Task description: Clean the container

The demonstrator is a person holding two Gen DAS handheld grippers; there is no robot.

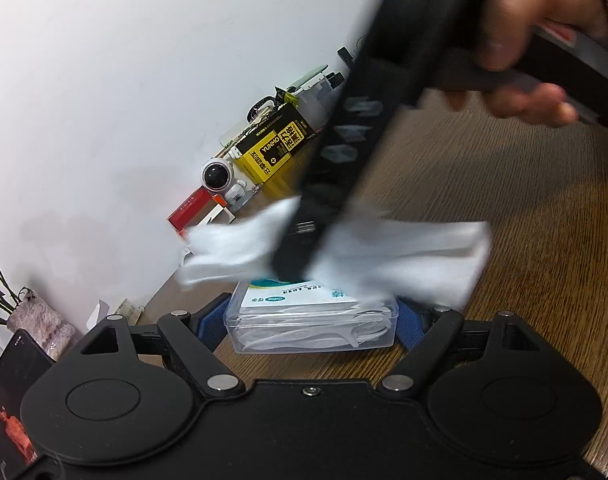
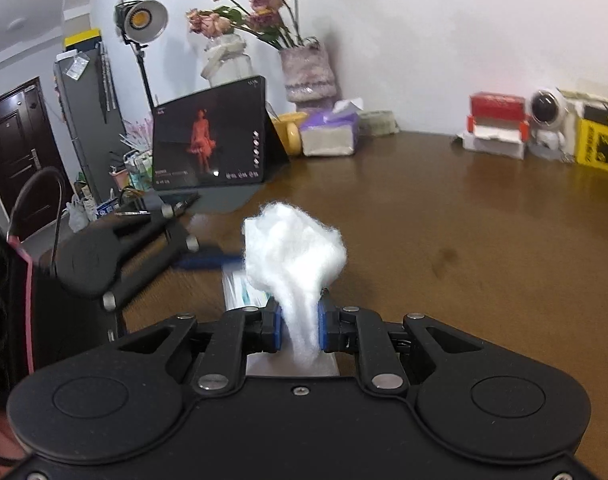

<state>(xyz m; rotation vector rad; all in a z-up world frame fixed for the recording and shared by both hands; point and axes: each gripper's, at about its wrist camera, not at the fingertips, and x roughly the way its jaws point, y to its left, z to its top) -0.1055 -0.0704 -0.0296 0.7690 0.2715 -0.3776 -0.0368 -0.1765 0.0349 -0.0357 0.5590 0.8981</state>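
Left wrist view: the left tongs [image 1: 311,316] clamp the clear container [image 1: 312,330] on the counter [image 1: 523,200], while the right tongs [image 2: 300,326] pinch a white cloth [image 2: 294,260] over it.

L gripper [image 1: 309,316] jaws spread wide – R gripper [image 2: 300,322] pinched, angled down

Even indoor light, fisheye-bent edges — motion blur on right gripper [image 1: 300,256] & cloth [image 1: 343,256].
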